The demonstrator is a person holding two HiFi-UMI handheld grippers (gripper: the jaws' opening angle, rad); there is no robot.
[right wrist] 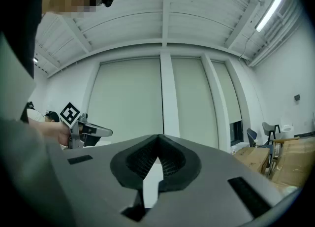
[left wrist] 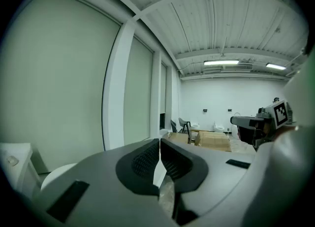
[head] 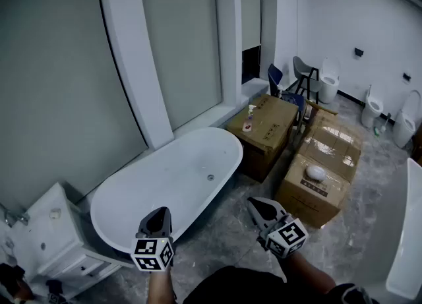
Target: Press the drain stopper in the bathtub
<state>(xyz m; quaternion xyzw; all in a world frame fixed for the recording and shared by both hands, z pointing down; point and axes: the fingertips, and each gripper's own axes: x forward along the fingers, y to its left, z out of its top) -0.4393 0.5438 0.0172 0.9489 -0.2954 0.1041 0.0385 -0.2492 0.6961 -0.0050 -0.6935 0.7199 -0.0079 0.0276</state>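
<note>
A white oval bathtub [head: 132, 213] stands along the window wall in the head view, with its small round drain stopper [head: 211, 177] on the tub floor toward the far end. My left gripper [head: 157, 217] hovers near the tub's near rim, jaws shut and empty. My right gripper [head: 258, 208] is held above the floor to the tub's right, also shut and empty. Both gripper views look out level across the room; the left gripper [left wrist: 159, 147] and right gripper [right wrist: 157, 145] show jaw tips touching. The tub shows only as a white sliver [left wrist: 56, 176] in the left gripper view.
Several cardboard boxes [head: 320, 174] stand right of the tub, one with a small bottle [head: 250, 109] on top. A white vanity cabinet [head: 46, 237] sits at the left. Chairs [head: 304, 75] and toilets [head: 373, 107] line the far wall. Another white fixture's edge [head: 405, 243] is at the right.
</note>
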